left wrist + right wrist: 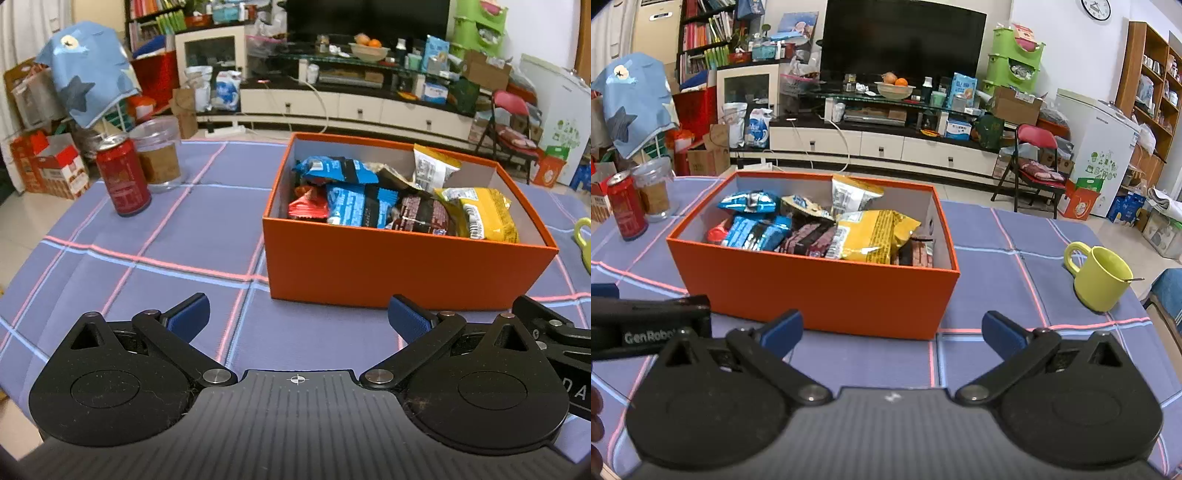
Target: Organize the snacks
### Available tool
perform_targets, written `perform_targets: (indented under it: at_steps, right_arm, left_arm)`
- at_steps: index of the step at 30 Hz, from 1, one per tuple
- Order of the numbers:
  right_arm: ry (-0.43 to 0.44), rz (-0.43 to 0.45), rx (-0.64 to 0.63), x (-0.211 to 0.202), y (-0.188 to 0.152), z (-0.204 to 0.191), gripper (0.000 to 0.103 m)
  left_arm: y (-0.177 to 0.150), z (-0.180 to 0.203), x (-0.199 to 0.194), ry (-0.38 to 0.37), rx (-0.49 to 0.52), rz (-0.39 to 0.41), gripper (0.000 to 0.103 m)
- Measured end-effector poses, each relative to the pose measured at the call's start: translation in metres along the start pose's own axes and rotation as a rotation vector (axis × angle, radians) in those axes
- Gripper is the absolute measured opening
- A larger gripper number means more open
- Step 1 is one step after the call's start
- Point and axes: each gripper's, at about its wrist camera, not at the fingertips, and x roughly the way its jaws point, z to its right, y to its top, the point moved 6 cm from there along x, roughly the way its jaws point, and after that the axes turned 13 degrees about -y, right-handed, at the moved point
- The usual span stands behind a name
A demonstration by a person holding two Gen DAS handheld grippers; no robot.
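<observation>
Currently both tongs, left (297, 315) and right (892, 330), gape empty just before the box (827, 291) on the surface (147, 229). Snacks (875, 234) fill it: light, crinkly, slippery; pinch a sealed edge.

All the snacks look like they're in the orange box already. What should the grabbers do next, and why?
Probably just back both away. The left gripper and right gripper are open and empty, the snack packets sit inside the orange box, and no loose snack shows on the tablecloth.
</observation>
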Motion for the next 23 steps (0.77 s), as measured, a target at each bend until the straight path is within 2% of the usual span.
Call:
perform_targets:
  at_steps: [4, 12, 17, 23]
  right_arm:
    - [0.000, 0.006, -0.009, -0.0017, 0.0000, -0.0022, 0.102]
    - [0.013, 0.001, -0.006, -0.0028, -0.0001, -0.0035, 0.102]
    - [0.021, 0.001, -0.014, -0.0040, -0.0009, -0.0045, 0.102]
    - [0.020, 0.001, -0.010, -0.0041, -0.0012, -0.0042, 0.102]
  left_arm:
    - [-0.0013, 0.0017, 0.0014, 0.020, 0.020, -0.013, 0.087]
    - [-0.0006, 0.0000, 0.0012, 0.006, 0.004, -0.006, 0.087]
    - [-0.0011, 0.0038, -0.0007, 0.040, 0.036, 0.005, 0.086]
    - [-0.0012, 0.0059, 0.0012, 0.043, 0.059, 0.009, 0.087]
